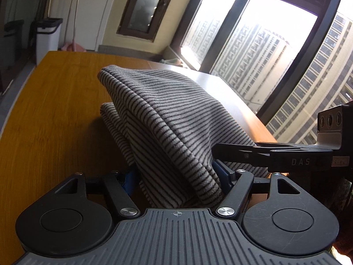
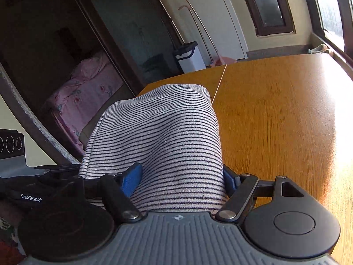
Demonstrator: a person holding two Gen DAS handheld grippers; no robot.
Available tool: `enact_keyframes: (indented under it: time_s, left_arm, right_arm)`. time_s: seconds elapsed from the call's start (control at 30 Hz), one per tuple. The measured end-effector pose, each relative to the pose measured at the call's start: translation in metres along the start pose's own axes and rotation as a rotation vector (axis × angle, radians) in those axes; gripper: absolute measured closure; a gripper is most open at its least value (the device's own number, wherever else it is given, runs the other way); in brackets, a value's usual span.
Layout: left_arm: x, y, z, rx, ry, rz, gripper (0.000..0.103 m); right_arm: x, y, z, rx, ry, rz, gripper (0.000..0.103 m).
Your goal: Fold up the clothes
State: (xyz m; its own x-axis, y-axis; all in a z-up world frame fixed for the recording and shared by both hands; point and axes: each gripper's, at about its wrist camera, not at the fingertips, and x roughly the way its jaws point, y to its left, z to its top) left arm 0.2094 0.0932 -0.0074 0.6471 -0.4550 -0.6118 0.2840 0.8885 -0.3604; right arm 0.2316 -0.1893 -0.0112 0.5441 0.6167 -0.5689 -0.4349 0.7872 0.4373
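A grey striped garment (image 1: 167, 119) is bunched between the blue pads of the left gripper (image 1: 176, 176), which is clamped on it above a wooden table (image 1: 55, 110). The right gripper (image 2: 181, 176) also pinches the cloth, just beside the left one

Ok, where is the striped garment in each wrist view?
Left wrist: the striped garment fills the centre, pinched in the left gripper, right gripper at right.
Right wrist: it sits centre-left, held by that gripper.
Shared landmark: the white bin beyond the wooden table.
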Motion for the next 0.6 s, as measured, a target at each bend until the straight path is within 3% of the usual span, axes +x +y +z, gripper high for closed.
enact_keyframes:
  time_s: [0.37, 0.47, 0.6]
  left_arm:
    - [-0.011, 0.055, 0.035, -0.03, -0.079, 0.104, 0.03]
    - [-0.039, 0.053, 0.05, 0.007, -0.17, 0.124, 0.03]
    - [-0.052, 0.046, 0.085, 0.064, -0.278, 0.089, 0.028]
  right_arm:
    - [0.077, 0.023, 0.039, -0.06, -0.032, 0.019, 0.026]
    - [0.086, 0.03, 0.048, -0.109, -0.045, -0.004, 0.026]
    - [0.09, 0.034, 0.051, -0.146, -0.062, -0.025, 0.023]
